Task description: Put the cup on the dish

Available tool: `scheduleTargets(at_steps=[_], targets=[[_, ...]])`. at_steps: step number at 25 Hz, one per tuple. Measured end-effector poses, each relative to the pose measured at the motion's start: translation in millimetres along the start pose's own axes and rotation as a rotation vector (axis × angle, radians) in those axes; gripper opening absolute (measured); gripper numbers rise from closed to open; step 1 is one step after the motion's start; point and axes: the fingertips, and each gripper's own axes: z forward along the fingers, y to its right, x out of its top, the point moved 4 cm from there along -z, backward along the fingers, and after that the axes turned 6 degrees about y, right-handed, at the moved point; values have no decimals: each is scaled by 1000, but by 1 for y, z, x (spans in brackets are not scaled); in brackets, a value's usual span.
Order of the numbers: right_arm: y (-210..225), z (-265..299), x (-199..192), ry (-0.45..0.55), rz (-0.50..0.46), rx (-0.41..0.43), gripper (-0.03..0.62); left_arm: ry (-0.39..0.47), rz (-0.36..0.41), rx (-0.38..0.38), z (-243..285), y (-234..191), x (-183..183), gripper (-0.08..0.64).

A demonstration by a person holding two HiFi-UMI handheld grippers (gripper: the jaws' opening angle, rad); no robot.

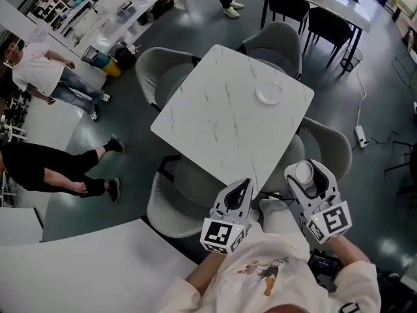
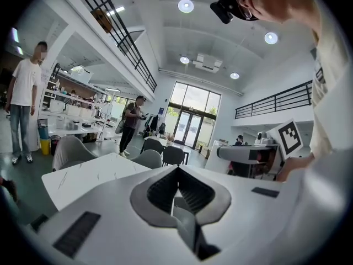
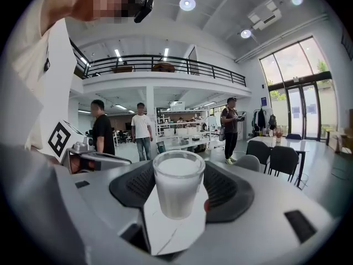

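A small white cup (image 1: 303, 172) stands between the jaws of my right gripper (image 1: 306, 170), which is shut on it and held close to my body, below the table's near corner. In the right gripper view the cup (image 3: 178, 184) is upright with the ribbed pads (image 3: 231, 189) against its sides. A white dish (image 1: 269, 93) lies near the far right corner of the white marble table (image 1: 215, 116). My left gripper (image 1: 242, 186) is beside the right one, shut with nothing in it; its pads (image 2: 160, 189) meet at the tip.
Grey chairs (image 1: 163, 70) surround the table on all sides. People stand and sit at the left (image 1: 45, 77). A second table with dark chairs (image 1: 313, 12) is at the top right. A power strip (image 1: 360, 135) and cable lie on the floor to the right.
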Motion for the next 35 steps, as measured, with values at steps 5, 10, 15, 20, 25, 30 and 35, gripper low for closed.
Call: scheduleTargets(at_steps=[5,10,15,20,25,30,35], targets=[[22,9,2,16,0,1,272,0,2,10,24,5,2,3],[40,17,-10,9,5,9,272,-8,-12,35,50,4,-4,3],[61,24,-20,-3,20,-5,272,-14,5,35,73,5,-6,3],[83,43,-27,0,0,-4,272,-12,2,53,94,-2,-10,3],[98,63,-42,-16,4,21,272,2,11,83,114,-13,-15,3],[112,85,-54,-29,21,35,272,4,14,98,135,-26,-19,3],[121,105,-65,-27,22,64,272,-5,20,123,153,-40,-28,3]])
